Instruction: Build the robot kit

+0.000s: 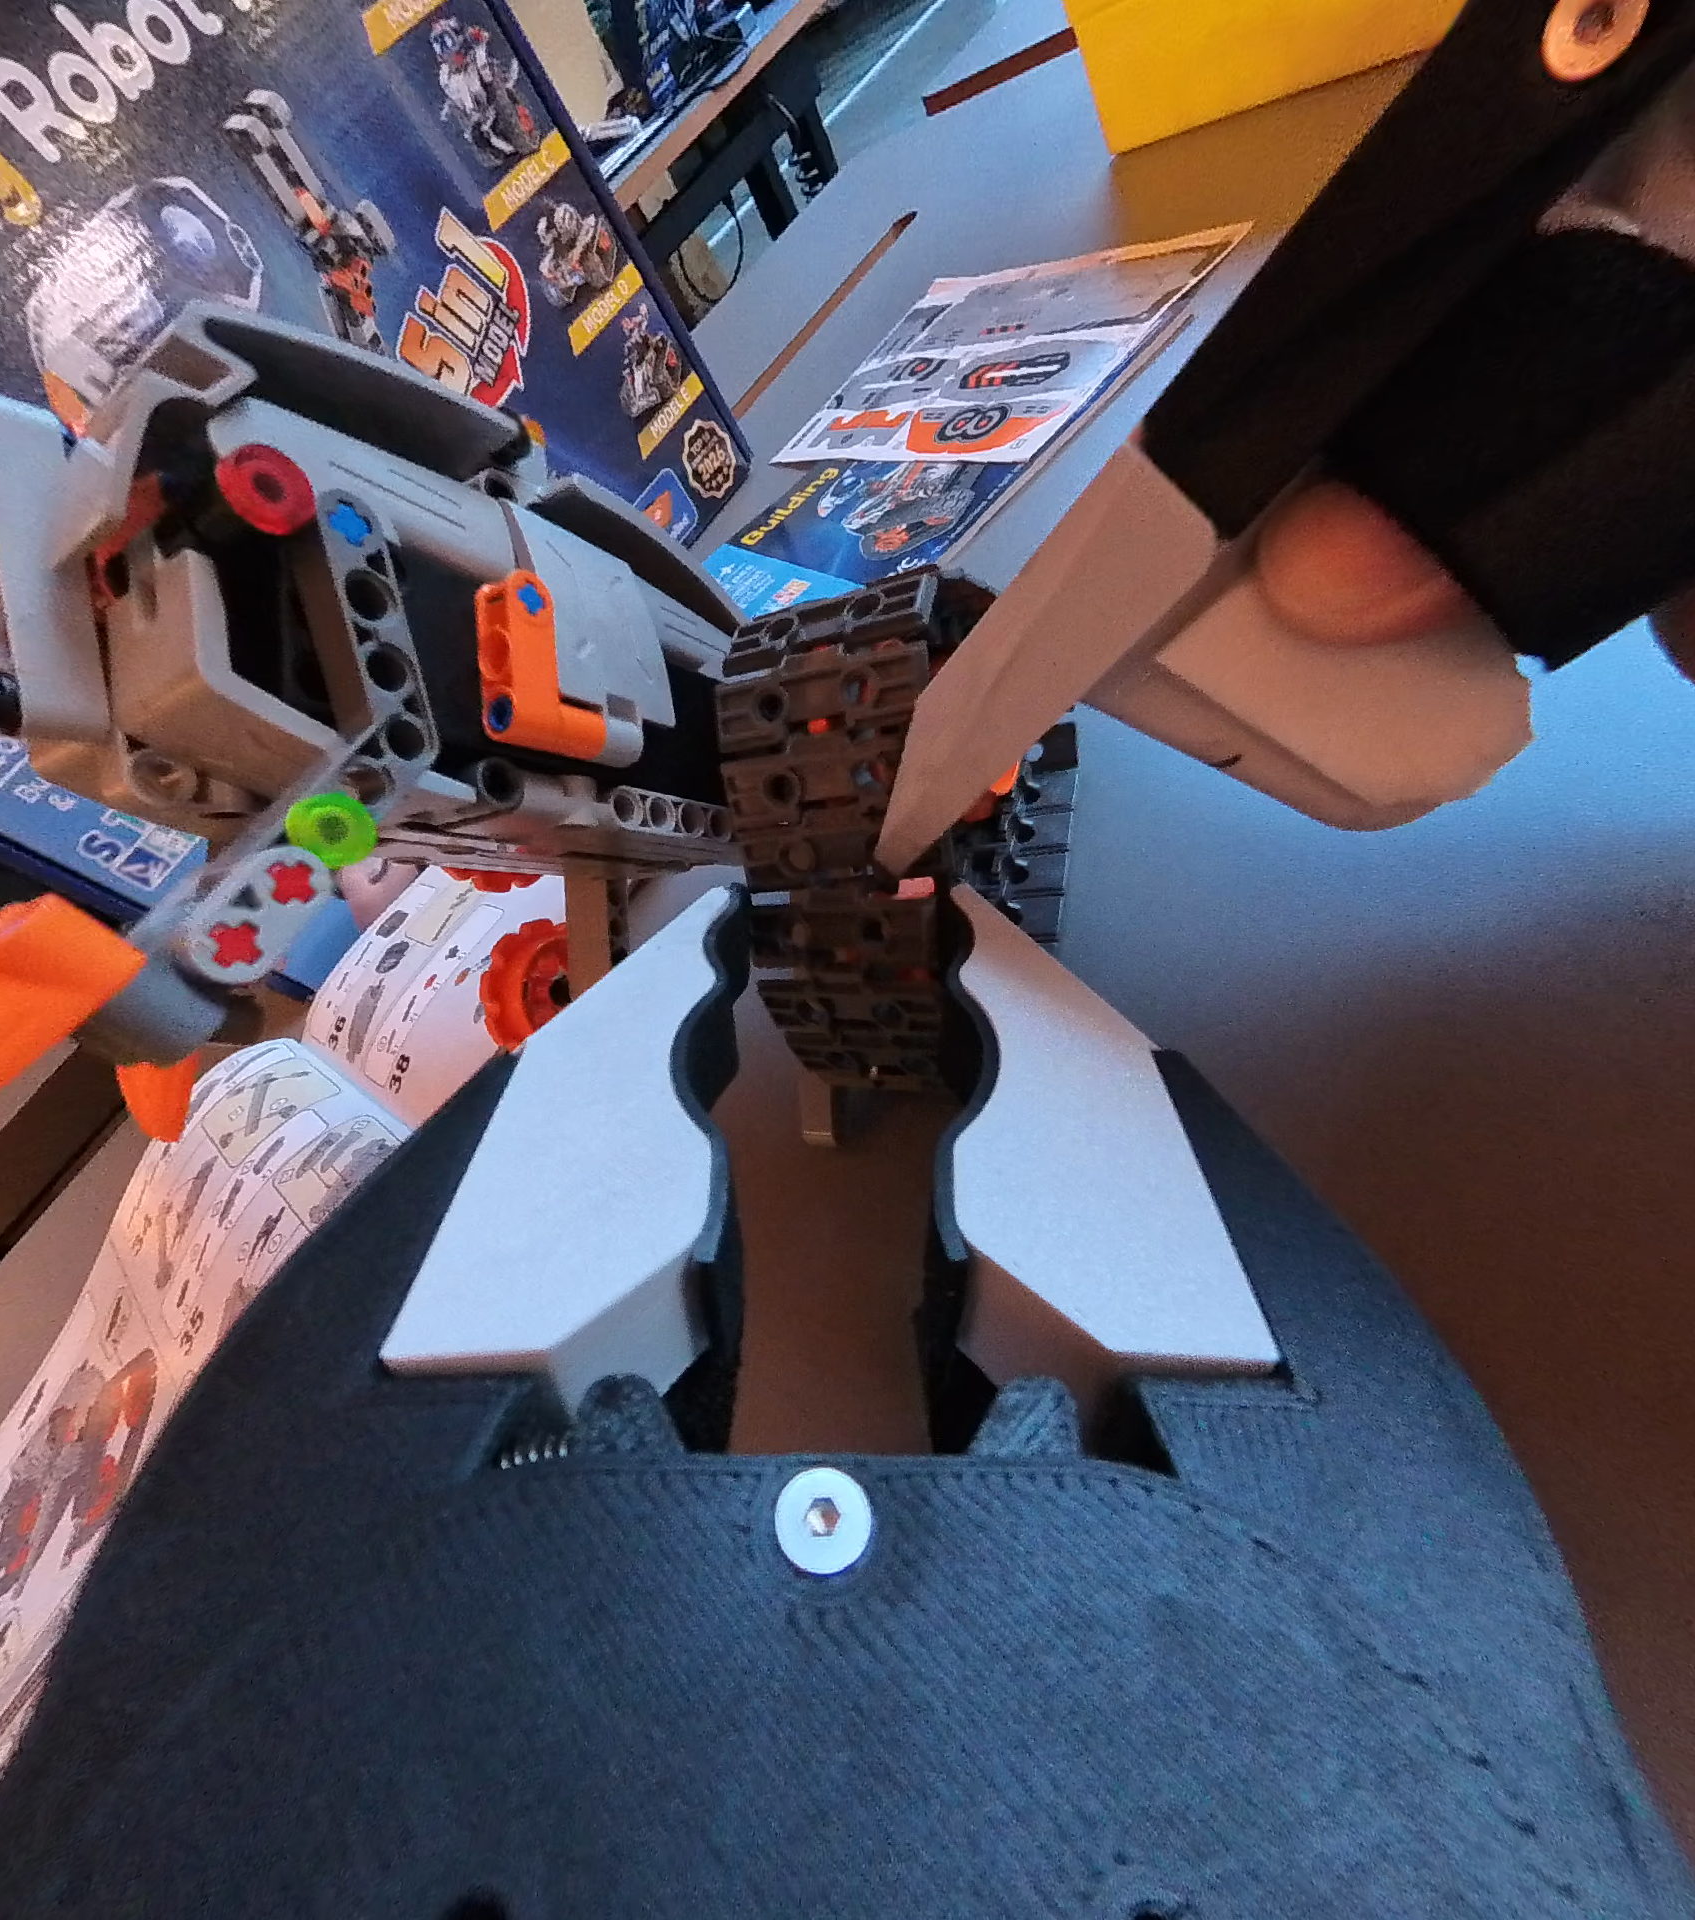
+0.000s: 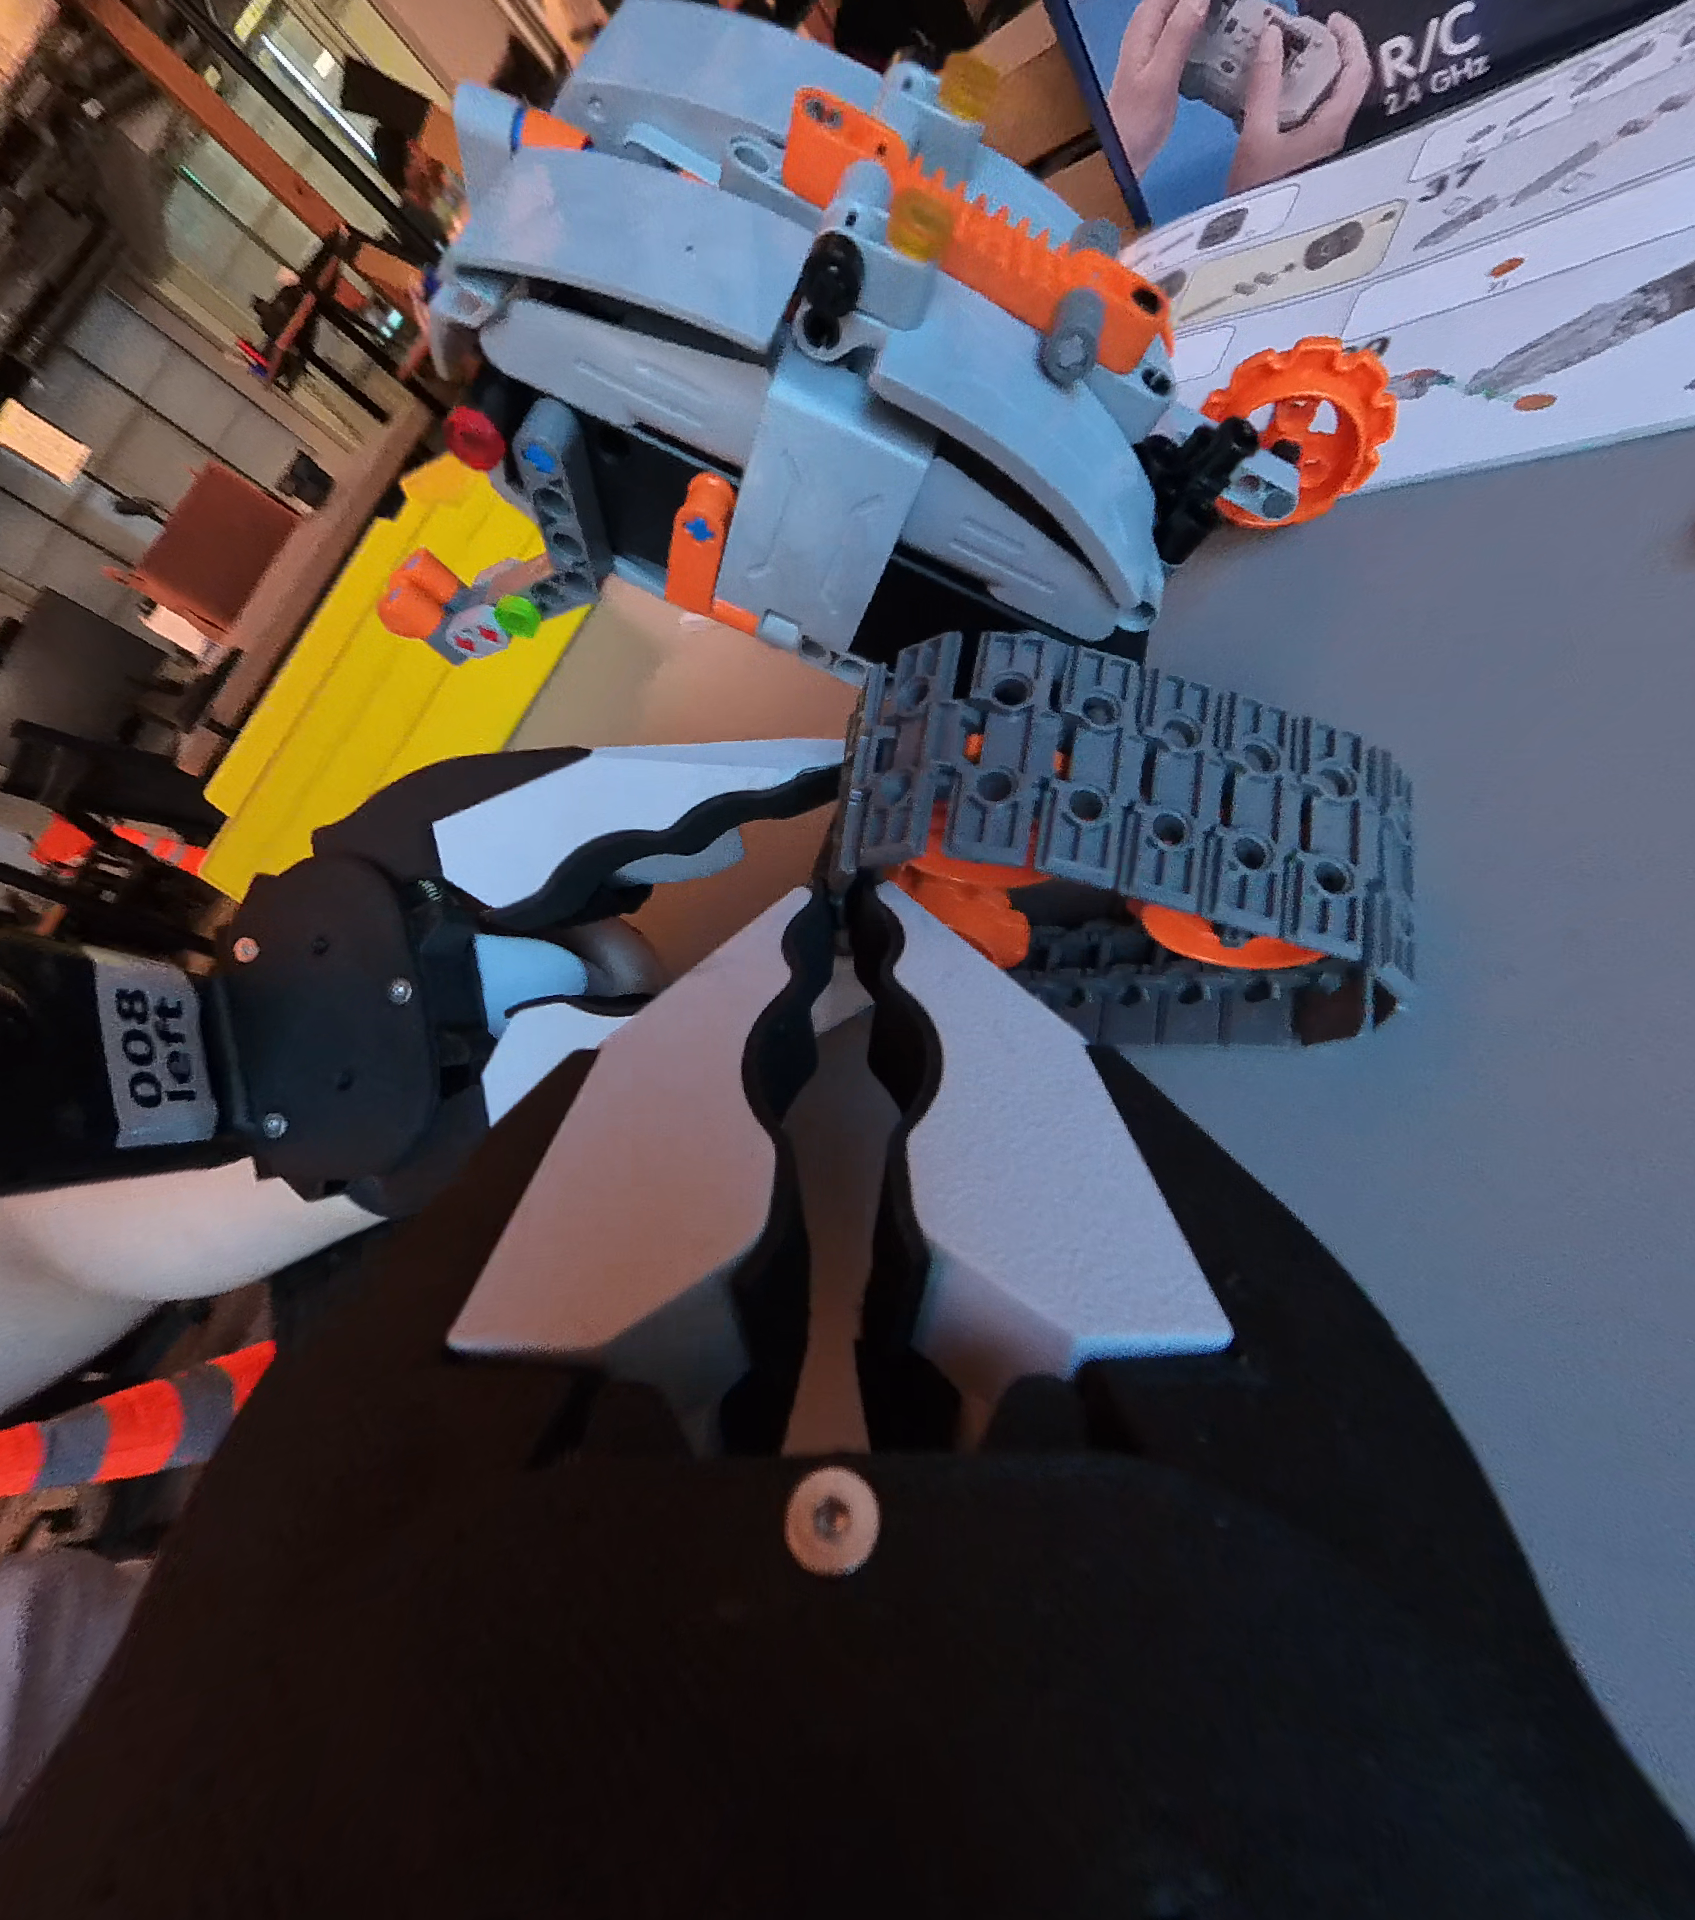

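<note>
A brick-built robot vehicle (image 2: 822,353), grey with orange parts, sits on a grey desk (image 2: 1549,1143). Along its near side runs a dark grey caterpillar track (image 2: 1165,790) over orange wheels (image 2: 1227,940).

The left tongs (image 1: 848,935) are spread, with the end of the track lying between their tips. Whether the pads actually press on the links cannot be told from either view. The right tongs (image 2: 841,894) are pressed almost together, pinching the lower edge of the track's end link. In the left wrist view, the right tongs come in from the upper right, tip down on the track just beyond the left tips.

To the left in the left wrist view, the vehicle's body carries a grey beam with red, blue and green studs (image 1: 332,828). A loose-looking orange wheel (image 1: 526,982) stands near it. An open instruction booklet (image 1: 147,1299) lies under and beside the left tongs. The kit's dark blue box (image 1: 199,208) stands behind the vehicle, a sticker sheet (image 1: 999,364) lies farther back on the desk, and a yellow box (image 1: 1238,73) sits beyond.

Risks, as a judgement: the right pinch holds only a thin link edge, so a sideways pull could slip it off. A hard tug could unclip links or drag the track off its wheels. The two tips work close together and could knock each other.
</note>
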### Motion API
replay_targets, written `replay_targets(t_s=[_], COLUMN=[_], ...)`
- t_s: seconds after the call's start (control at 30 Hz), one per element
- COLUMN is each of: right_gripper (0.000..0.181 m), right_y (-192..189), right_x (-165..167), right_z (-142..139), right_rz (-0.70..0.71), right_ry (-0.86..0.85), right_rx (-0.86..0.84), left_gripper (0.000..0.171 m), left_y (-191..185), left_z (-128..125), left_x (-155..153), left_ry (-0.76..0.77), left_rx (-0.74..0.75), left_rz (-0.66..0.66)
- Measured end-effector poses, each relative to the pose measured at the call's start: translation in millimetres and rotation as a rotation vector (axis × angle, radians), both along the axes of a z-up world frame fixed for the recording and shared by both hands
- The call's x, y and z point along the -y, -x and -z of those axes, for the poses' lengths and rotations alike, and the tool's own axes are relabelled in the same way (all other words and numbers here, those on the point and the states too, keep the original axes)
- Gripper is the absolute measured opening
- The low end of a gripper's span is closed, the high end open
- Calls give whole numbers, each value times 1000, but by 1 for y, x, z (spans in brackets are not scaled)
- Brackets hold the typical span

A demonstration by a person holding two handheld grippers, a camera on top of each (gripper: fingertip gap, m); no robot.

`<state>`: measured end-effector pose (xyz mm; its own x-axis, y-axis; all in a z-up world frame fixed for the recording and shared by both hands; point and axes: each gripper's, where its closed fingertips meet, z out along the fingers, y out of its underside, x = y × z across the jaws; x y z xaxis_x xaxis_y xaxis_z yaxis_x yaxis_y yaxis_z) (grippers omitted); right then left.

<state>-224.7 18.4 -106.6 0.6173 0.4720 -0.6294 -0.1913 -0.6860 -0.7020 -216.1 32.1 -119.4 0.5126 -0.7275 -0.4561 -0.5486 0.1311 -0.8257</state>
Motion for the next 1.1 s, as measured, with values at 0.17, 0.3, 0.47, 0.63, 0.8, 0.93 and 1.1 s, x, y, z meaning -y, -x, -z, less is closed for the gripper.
replay_targets(t_s=[0.17,0.3,0.47,0.63,0.8,0.93,1.1], right_gripper=[2,2,2,2,2,1,2], right_y=[0,0,1,1,0,0,0], right_x=[1,1,1,1,1,0,0], right_z=[-2,-2,1,2,2,2,1], right_rz=[1,2,4,3,2,0,-8], right_ry=[42,49,12,3,-13,-18,-24], right_rx=[-102,-114,38,33,55,44,39], left_gripper=[33,32,33,34,36,43,39], left_y=[0,0,1,1,4,18,49], left_z=[-3,-3,-1,-3,-2,-8,15], left_x=[1,1,1,4,8,22,40], left_ry=[-27,-45,-59,-69,-66,-68,32], left_rx=[5,-1,-22,-12,-33,-66,-209], left_rz=[30,25,23,52,66,71,161])
